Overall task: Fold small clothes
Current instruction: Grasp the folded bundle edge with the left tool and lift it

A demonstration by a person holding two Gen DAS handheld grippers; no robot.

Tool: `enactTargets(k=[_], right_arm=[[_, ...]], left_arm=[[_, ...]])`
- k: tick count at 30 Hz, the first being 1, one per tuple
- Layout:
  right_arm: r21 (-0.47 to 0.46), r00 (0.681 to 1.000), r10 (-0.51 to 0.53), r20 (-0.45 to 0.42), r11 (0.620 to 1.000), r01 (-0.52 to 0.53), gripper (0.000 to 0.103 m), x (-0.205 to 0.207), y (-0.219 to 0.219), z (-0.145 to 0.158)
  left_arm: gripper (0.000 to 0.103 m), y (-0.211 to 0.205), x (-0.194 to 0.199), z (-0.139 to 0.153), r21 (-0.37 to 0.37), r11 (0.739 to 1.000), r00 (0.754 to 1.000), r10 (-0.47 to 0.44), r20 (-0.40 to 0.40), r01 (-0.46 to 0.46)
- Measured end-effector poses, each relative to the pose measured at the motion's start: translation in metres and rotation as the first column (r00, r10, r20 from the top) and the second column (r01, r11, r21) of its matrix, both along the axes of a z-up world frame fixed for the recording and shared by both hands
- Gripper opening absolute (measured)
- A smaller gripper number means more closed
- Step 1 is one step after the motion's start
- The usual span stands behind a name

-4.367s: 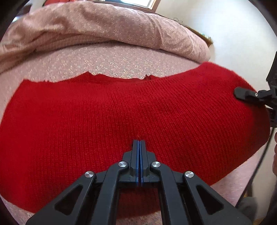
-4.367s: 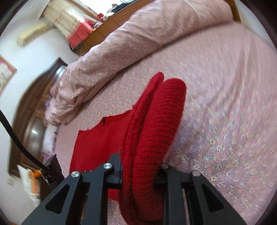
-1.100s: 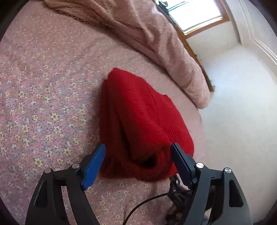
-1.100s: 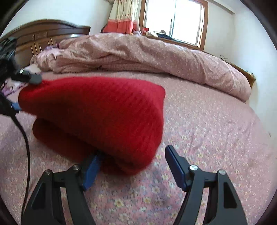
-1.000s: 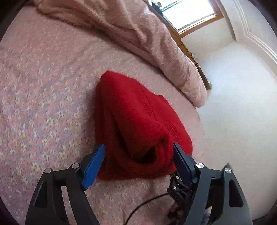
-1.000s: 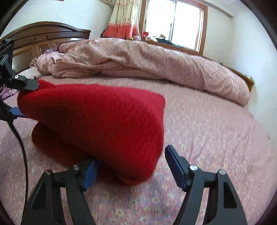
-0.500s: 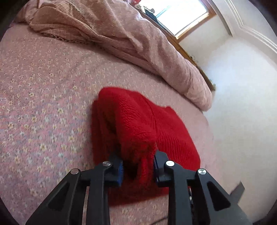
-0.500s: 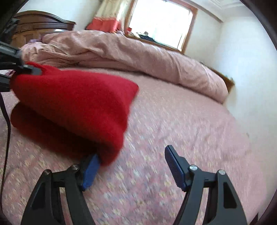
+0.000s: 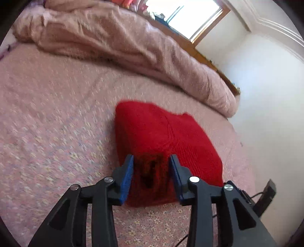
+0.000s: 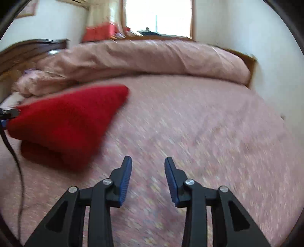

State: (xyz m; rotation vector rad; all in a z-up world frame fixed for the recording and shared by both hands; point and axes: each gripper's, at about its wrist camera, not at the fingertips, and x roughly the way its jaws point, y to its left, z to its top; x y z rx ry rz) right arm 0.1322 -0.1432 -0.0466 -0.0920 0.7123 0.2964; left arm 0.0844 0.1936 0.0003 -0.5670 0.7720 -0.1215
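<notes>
A red knitted sweater (image 9: 161, 133) lies folded into a thick wedge on the pink flowered bedsheet (image 9: 57, 133). My left gripper (image 9: 152, 167) hovers at its near edge. Its jaws are opening, and both blue pads (image 9: 128, 172) show bare, with the fabric lying just beyond and below them. In the right wrist view the sweater (image 10: 66, 117) sits at the left, and a left fingertip (image 10: 8, 114) shows at its far left end. My right gripper (image 10: 148, 165) is over bare sheet to the right of the sweater, its jaws closing with nothing between them.
A rumpled pink duvet (image 10: 152, 57) is heaped along the far side of the bed. Behind it are a dark wooden headboard (image 10: 28, 47) and a bright window (image 10: 157, 17). A black cable (image 10: 17, 161) hangs at the left. White wall (image 9: 266, 95) borders the bed on the right.
The left jaws, which pinched the sweater's bunched fold half a second ago, have parted and the fabric has dropped flat. The right gripper has swung right, off the sweater, and its jaws have narrowed.
</notes>
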Motion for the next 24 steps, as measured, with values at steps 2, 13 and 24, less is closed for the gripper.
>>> enactTargets(k=[2, 13, 24], right_arm=[[0.002, 0.997, 0.065, 0.030, 0.998, -0.065, 0.040, -0.001, 0.011, 0.009], [-0.023, 0.992, 0.093, 0.089, 0.996, -0.091, 0.060, -0.013, 0.033, 0.013], [-0.035, 0.992, 0.093, 0.080, 0.995, -0.091, 0.062, -0.023, 0.035, 0.002]], left_arm=[[0.040, 0.001, -0.001, 0.003, 0.021, 1.000, 1.000, 0.017, -0.006, -0.017], [0.078, 0.009, 0.007, -0.056, -0.517, 0.855, 0.979, -0.128, -0.156, 0.029], [0.072, 0.035, 0.071, -0.077, -0.619, 0.780, 0.982, -0.033, -0.187, -0.092]])
